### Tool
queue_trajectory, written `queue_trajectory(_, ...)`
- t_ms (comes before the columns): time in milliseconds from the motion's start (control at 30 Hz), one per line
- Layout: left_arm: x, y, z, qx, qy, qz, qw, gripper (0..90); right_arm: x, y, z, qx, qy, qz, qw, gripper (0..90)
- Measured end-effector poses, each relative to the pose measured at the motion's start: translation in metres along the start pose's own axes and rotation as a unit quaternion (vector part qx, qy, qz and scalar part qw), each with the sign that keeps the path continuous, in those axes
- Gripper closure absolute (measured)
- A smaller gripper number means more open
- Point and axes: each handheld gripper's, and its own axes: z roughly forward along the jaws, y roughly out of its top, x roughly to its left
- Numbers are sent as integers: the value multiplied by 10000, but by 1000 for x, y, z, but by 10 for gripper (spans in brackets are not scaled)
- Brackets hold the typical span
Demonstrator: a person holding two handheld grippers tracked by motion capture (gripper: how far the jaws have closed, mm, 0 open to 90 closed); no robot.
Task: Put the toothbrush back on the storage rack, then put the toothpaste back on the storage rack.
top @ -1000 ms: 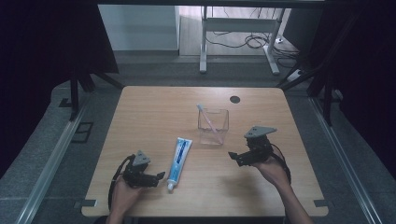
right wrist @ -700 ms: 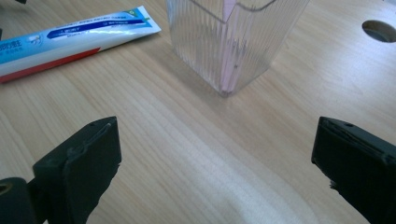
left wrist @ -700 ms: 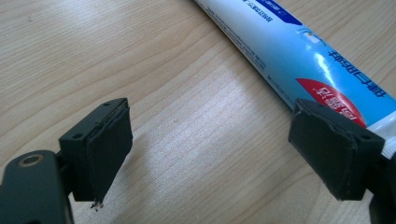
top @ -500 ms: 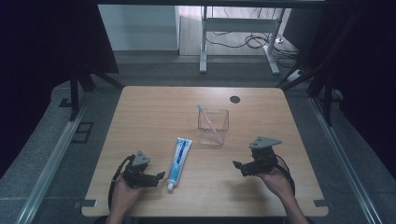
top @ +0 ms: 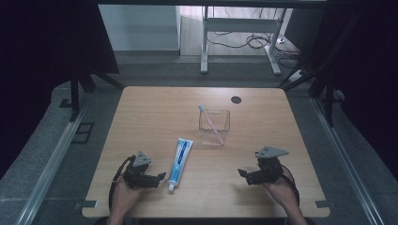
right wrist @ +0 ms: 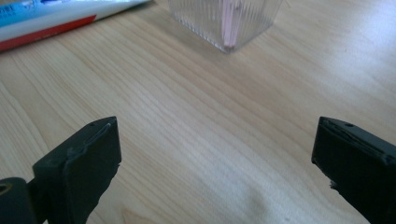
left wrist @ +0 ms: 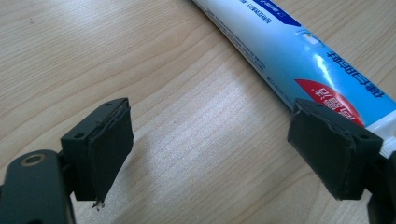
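Between my left hand-held gripper (top: 157, 177) and my right hand-held gripper (top: 244, 174) the counter (top: 141, 117) lies bare, so I can pass there. The toothpaste tube (top: 179, 156) lies just beside my left gripper's open jaws, blocking its right. The clear cup (top: 214, 127) with the toothbrush (top: 210, 124) stands farther ahead, mid-counter, with free wood on both sides.

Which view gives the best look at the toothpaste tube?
The high view: the whole toothpaste tube lies flat on the table, cap toward the person, beside the left gripper. The left gripper view shows its printed lower part close up; the right gripper view catches a strip at the top edge.
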Motion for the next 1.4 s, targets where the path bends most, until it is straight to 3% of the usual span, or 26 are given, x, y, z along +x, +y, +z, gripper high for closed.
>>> queue_trajectory(200,0,1,-1,22,-6,34,10000,148,0,-18,5,173,38,58,9998,19)
queue_trajectory(700,4,4,-8,-84,-58,-321,9994,163,-3,-31,11,266,-84,-91,9996,29)
queue_trajectory(1033,5,10,-16,-199,-379,-465,9980,430,-7,-34,12,288,-115,-65,9995,37)
queue_trajectory(1400,-8,23,-17,-60,-380,-246,9990,692,-8,-35,12,294,-126,-60,9995,44)
